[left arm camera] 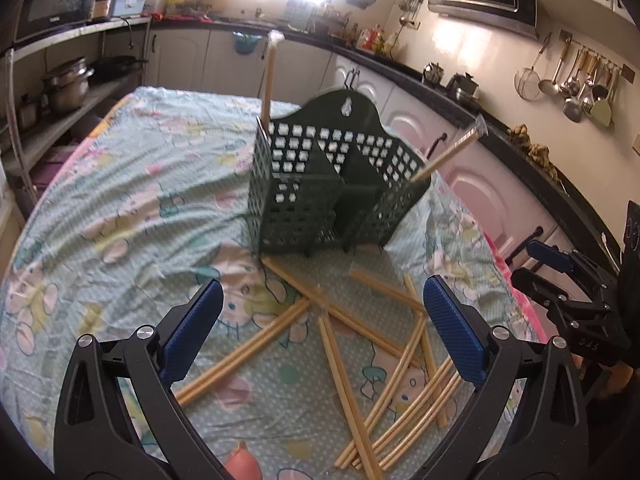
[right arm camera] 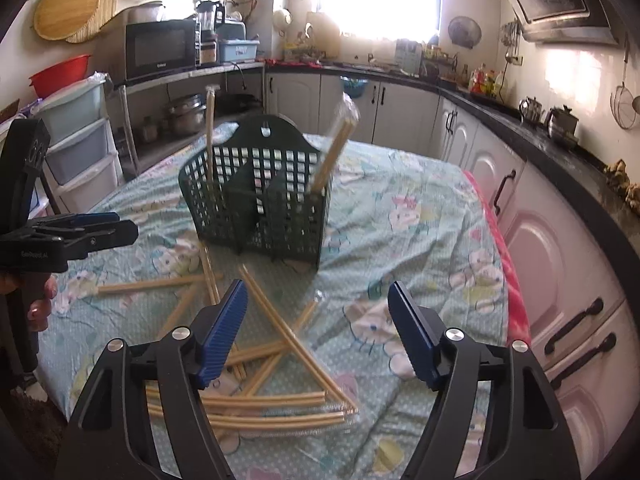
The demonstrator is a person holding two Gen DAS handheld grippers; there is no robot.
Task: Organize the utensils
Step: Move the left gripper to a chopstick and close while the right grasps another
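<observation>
While both the left gripper (left arm camera: pixel 322 320) and right gripper (right arm camera: pixel 318 328) hover with open, empty jaws, loose pale wooden chopsticks (right arm camera: pixel 280 404) lie low in the frame on the cloth-covered surface (left arm camera: pixel 120 184), so picking one for the dark green perforated plastic holder (left arm camera: pixel 320 184) seems next.

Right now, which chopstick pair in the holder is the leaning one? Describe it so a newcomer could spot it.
Start at the floral tablecloth and find the dark green perforated holder standing on it. Two wrapped chopstick pairs stick out of it. The leaning pair sits in the right end compartment and tilts right, while the other pair stands nearly upright at the left end.
</observation>
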